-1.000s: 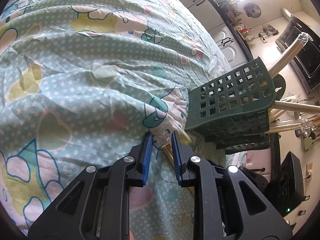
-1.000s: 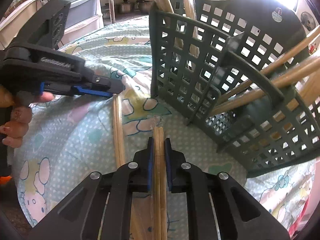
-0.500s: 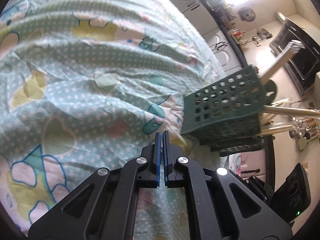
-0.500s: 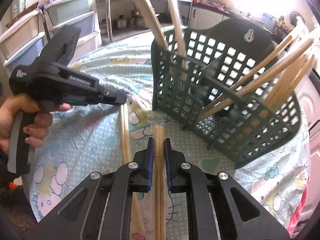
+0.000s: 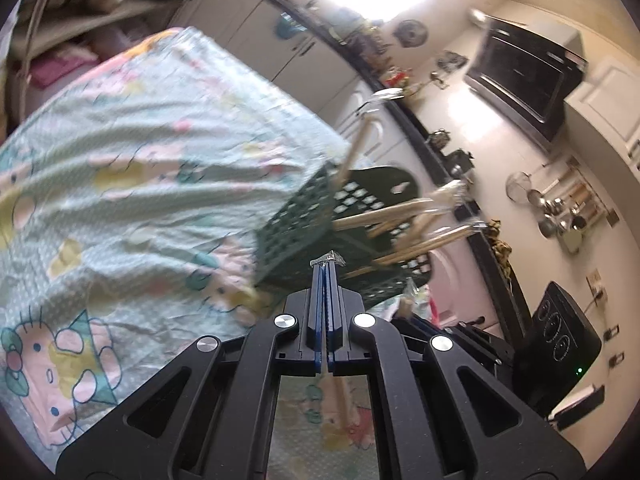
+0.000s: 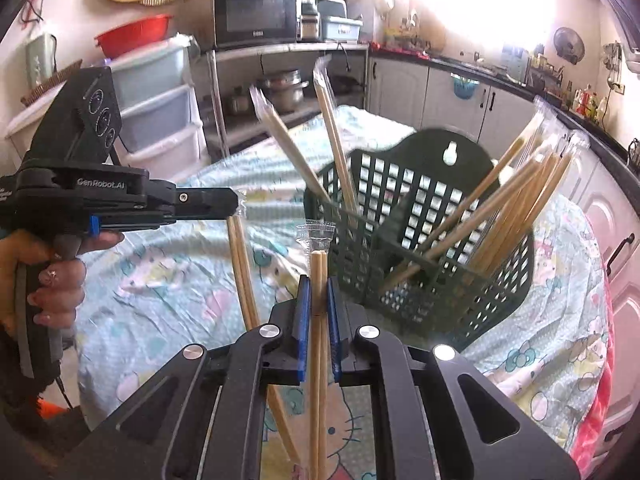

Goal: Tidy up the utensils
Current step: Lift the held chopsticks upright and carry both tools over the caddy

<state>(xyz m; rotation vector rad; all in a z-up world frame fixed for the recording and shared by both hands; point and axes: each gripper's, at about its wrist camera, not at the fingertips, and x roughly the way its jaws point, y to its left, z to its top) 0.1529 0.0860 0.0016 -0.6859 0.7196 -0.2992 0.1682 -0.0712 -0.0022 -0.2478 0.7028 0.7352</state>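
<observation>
- Right wrist view: your right claw [image 6: 318,312] is clamped on a wrapped chopstick pair [image 6: 318,280], gripped low on the sticks so the wrapper end points toward the green basket [image 6: 420,264]; jaws squeezing tighter.
- Your left claw [image 6: 236,204] is pinched shut on the plastic wrapper tip of a second chopstick pair [image 6: 240,264], which dangles over the tabletop cloth [image 6: 172,280].
- Basket stands on the tabletop just ahead, already holding wrapped chopsticks leaning in both compartments; likely both pairs go there next.
- Readable writing: "GenRobot.AI" on the left claw body. Microwave [image 6: 254,16] badge is too small to read.
</observation>
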